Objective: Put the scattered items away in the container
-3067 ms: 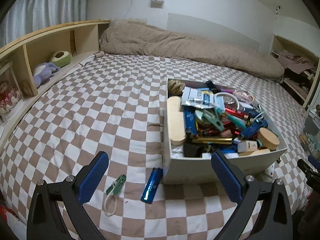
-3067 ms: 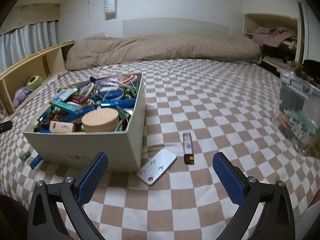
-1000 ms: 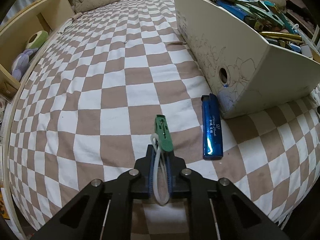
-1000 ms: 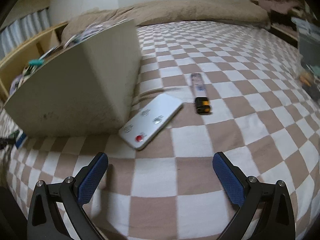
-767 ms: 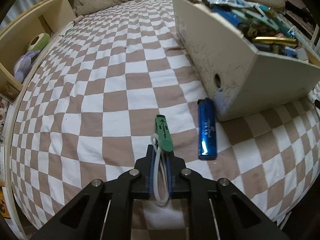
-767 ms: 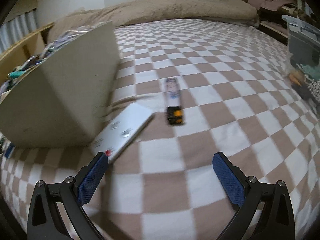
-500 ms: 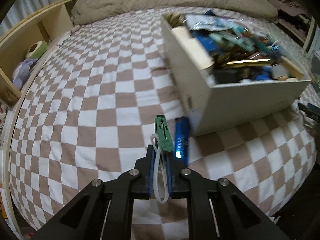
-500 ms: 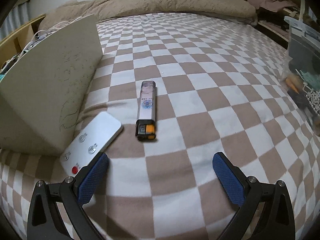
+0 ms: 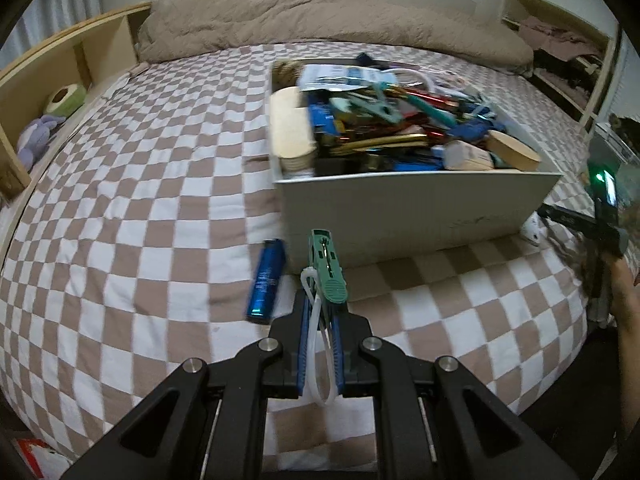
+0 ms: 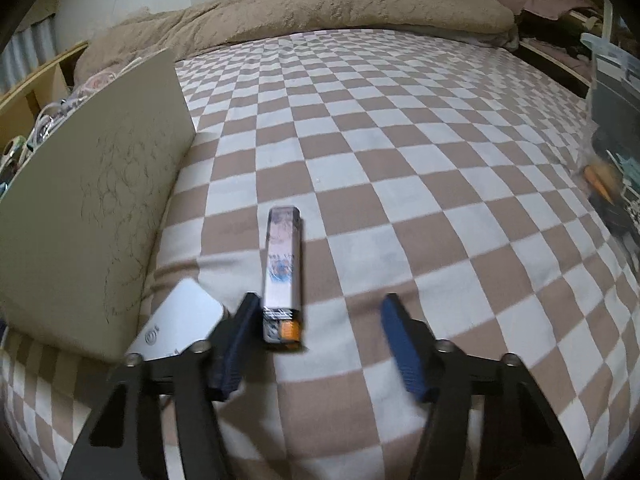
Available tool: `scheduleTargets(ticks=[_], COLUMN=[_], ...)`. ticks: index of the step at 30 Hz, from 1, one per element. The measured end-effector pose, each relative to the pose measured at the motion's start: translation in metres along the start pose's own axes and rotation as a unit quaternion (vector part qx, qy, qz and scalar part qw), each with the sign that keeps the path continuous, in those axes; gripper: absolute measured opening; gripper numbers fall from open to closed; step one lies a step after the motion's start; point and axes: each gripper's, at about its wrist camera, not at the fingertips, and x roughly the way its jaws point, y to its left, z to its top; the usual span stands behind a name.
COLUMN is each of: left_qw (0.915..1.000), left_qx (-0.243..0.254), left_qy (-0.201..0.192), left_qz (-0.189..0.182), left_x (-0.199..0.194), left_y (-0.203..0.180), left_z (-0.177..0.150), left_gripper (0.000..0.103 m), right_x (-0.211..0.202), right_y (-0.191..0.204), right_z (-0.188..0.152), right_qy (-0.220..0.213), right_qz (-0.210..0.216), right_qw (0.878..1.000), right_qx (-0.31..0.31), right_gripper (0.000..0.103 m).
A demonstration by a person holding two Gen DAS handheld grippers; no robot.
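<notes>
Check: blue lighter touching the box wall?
Cannot tell. In the left wrist view the blue lighter ends by the box corner; motion blur hides any gap.

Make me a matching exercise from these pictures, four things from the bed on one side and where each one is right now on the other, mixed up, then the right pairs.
Things
1. green clip
2. blue lighter
3. white remote
4. printed lighter

Places
A. between the closing jaws of the right gripper
B. on the bedspread, left of the box
C. clamped in the left gripper
D. beside the box's right corner

Pairs: 1-C, 2-B, 3-D, 4-A
</notes>
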Motion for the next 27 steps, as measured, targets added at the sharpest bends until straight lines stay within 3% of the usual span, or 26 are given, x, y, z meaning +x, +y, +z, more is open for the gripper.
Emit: scheduleTargets(ticks=[3, 6, 13, 21, 27], left_qw=[0.9997, 0.9987, 0.9974, 0.9973, 0.9969], left_qx=[-0.008, -0.009, 0.007, 0.019, 0.017], left_qy=[-0.009, -0.006, 0.022, 0.038, 0.048], left_qz=[-0.023, -0.049, -0.069, -0.06, -0.059], left_x=[0.003, 0.013, 0.036, 0.05, 0.056], left_y=[-0.018, -0.04, -0.073, -0.083, -0.081], left_z=[-0.002, -0.005, -0.021, -0.031, -0.035], left_gripper=[0.011, 0.011, 0.011, 0.011, 0.011], right_x=[-0.001, -0.002, -0.015, -0.046, -0.064], right_y=[-0.005, -0.007, 0.001, -0.005, 0.005], right_z=[0.0, 0.001, -0.003, -0.014, -0.024], right_qy=[-0.006, -0.001, 0.034, 0.078, 0.089], right_qz=[0.019, 0.039, 0.056, 0.092, 0.062], right_qw=[1.0, 0.999, 0.995, 0.982, 0.968], right_qx=[0.013, 0.015, -0.077, -0.146, -0.228], right_gripper=[0.029, 0.023, 0.021, 0.021, 0.021])
